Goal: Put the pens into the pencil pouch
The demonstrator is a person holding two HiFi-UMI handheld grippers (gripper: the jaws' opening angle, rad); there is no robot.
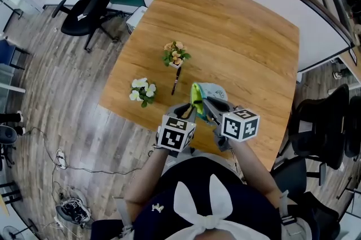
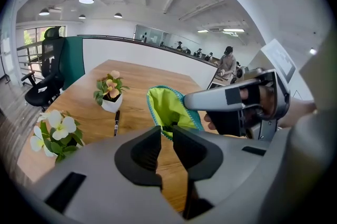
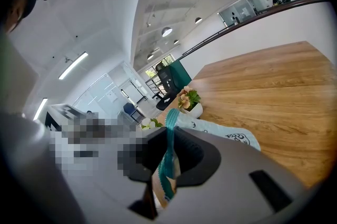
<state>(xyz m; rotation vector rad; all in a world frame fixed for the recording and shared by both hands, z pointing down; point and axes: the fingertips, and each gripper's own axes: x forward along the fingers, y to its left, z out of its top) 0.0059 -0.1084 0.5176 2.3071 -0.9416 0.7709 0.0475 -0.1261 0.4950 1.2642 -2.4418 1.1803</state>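
The pencil pouch point(image 1: 210, 90) lies near the table's front edge, its lime-lined mouth point(image 2: 164, 106) held up and open. My right gripper point(image 1: 205, 102) is shut on the teal zip edge point(image 3: 169, 139) of the mouth, and the pale body of the pouch point(image 3: 226, 133) trails behind it. My left gripper point(image 2: 167, 132) points down into the mouth with its jaws nearly together on a dark slim pen end point(image 2: 170, 126) at their tips. A second black pen point(image 1: 176, 80) point(image 2: 116, 122) lies on the wood left of the pouch.
A small pot of orange flowers point(image 1: 176, 54) point(image 2: 109, 94) stands just beyond the loose pen. A pot of white flowers point(image 1: 142, 90) point(image 2: 55, 131) stands to its left near the wooden table's point(image 1: 242, 41) corner. Office chairs point(image 1: 84, 5) stand round the table.
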